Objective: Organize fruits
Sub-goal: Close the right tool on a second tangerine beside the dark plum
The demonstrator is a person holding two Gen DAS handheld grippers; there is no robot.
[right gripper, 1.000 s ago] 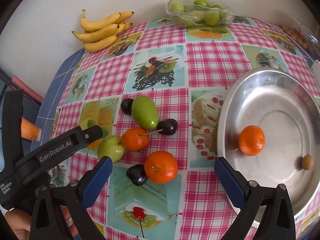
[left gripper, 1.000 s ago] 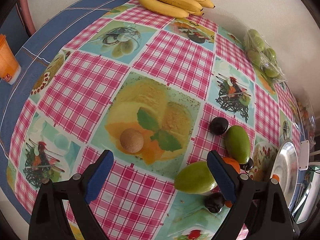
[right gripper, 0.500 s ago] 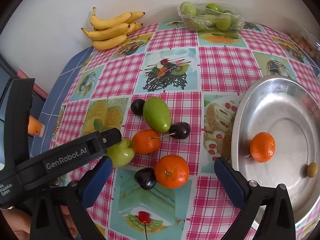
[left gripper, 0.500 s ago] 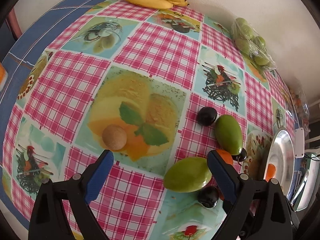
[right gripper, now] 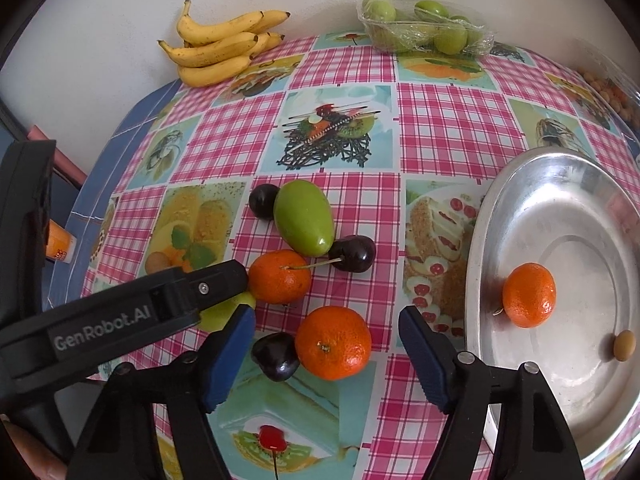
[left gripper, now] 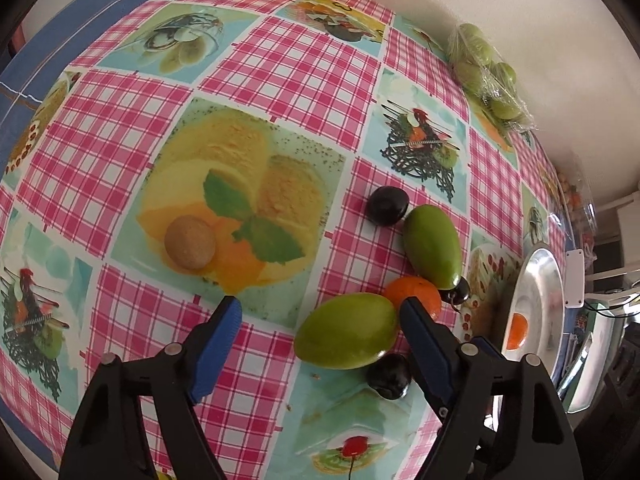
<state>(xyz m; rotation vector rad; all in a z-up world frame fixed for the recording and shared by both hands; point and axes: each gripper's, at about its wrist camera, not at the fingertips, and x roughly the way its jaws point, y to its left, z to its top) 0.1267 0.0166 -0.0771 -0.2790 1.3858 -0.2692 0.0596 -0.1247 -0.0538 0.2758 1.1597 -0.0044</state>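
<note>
My left gripper [left gripper: 320, 307] hangs over a green mango-like fruit [left gripper: 347, 330]. Its jaws are closing, with the fruit between them near the right pad and the left pad well clear. Behind lie an orange [left gripper: 414, 294], a second green fruit [left gripper: 432, 246] and dark plums [left gripper: 387, 205]. A small brown fruit [left gripper: 190, 242] sits apart to the left. My right gripper [right gripper: 326, 313] is closing over an orange [right gripper: 333, 342] with a dark plum [right gripper: 276, 356] beside it; neither pad touches. The metal plate [right gripper: 560, 220] on the right holds an orange [right gripper: 529, 295] and a small brownish fruit [right gripper: 625, 345].
Bananas [right gripper: 224, 46] and a wrapped tray of green fruits [right gripper: 424, 28] lie against the back wall. An orange cup [right gripper: 60, 246] stands off the table's left edge. The left gripper's black body [right gripper: 120, 316] crosses the lower left of the right wrist view, hiding part of a green fruit.
Both grippers' jaws have narrowed. The left wrist view has tilted down and nearer to the green fruit. The fruits have not moved on the cloth.
</note>
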